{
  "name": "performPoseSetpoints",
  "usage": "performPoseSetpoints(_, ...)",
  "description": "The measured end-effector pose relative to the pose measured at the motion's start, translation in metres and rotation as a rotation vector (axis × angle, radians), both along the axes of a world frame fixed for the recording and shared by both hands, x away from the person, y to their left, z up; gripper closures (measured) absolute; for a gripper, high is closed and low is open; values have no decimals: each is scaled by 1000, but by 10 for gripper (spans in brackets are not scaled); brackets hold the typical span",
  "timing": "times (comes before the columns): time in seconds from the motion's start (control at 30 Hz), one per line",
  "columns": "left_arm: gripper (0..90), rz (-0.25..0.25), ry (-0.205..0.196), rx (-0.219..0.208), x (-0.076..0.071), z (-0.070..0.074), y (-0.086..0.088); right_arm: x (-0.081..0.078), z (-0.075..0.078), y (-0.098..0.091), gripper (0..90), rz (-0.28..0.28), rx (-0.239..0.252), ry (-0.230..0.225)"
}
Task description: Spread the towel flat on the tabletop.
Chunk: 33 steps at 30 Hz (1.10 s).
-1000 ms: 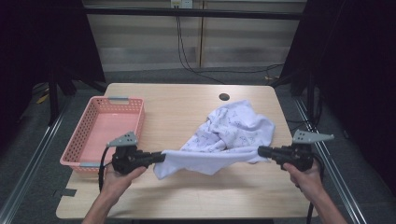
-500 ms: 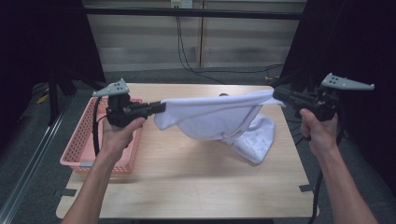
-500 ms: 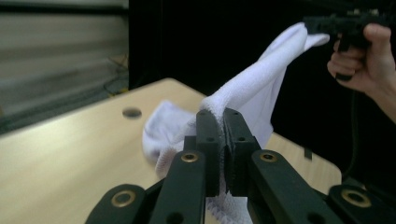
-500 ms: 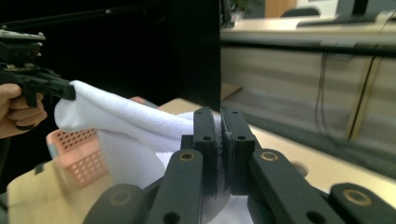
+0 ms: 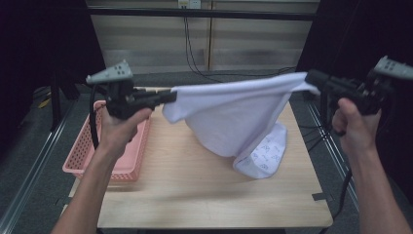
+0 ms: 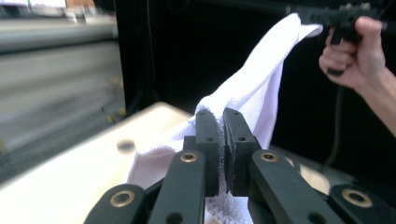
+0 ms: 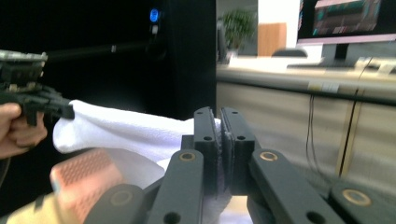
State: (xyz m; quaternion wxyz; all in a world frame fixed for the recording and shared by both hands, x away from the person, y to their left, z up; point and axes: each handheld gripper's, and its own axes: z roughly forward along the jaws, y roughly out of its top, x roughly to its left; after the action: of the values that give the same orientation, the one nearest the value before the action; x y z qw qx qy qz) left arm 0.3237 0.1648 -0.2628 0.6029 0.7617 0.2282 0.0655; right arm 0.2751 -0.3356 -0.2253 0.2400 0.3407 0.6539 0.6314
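Two hand-held grippers carry what we are working with: the left hand-held gripper [image 5: 169, 97] pinches one corner of the white cloth [image 5: 234, 114] and the right hand-held gripper [image 5: 311, 78] pinches the opposite corner, both sets of jaws clamped tight on fabric. We see the cloth stretched in the air above the counter [image 5: 195, 195], its long axis running from 9 o'clock to 3 o'clock in the high view, the taut top edge rising slightly toward 3. The loose body sags toward 6 o'clock, and a printed patch hangs lowest, near the counter. The high view gives us the pink basket [image 5: 122, 156] at 8 o'clock on the counter. The left gripper view gives the towelling weave squeezed between the jaws, which the high view cannot resolve.
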Motion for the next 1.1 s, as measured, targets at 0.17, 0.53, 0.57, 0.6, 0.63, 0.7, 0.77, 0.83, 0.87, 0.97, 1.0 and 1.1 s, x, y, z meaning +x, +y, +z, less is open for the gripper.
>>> performPoseSetpoints(0.17,857,-17,118,60,-30,-79,17,-33,-73,16,857,89,-36,114)
performPoseSetpoints(0.53,803,-131,318,176,-113,-173,41,-124,-206,44,845,234,-105,419)
performPoseSetpoints(0.57,780,-140,318,172,-115,-174,42,-130,-210,46,815,249,-124,436)
performPoseSetpoints(0.6,745,-145,322,162,-114,-176,44,-135,-215,48,769,267,-137,452)
performPoseSetpoints(0.63,691,-128,335,154,-113,-177,45,-138,-218,48,724,270,-143,461)
performPoseSetpoints(0.7,678,-135,323,173,-106,-177,43,-136,-221,44,679,278,-135,454)
performPoseSetpoints(0.77,675,-137,320,167,-96,-177,35,-128,-221,39,662,262,-124,441)
performPoseSetpoints(0.83,689,-125,324,169,-79,-181,22,-112,-222,35,655,201,-186,437)
performPoseSetpoints(0.87,702,-123,333,171,-69,-185,15,-101,-224,33,665,178,-197,437)
performPoseSetpoints(0.97,738,-119,357,203,-40,-199,-8,-68,-232,23,686,106,-207,459)
performPoseSetpoints(1.0,741,-121,359,220,-32,-204,-16,-58,-235,20,686,92,-220,463)
performPoseSetpoints(1.1,720,-123,367,251,-13,-215,-31,-33,-247,15,651,51,-244,503)
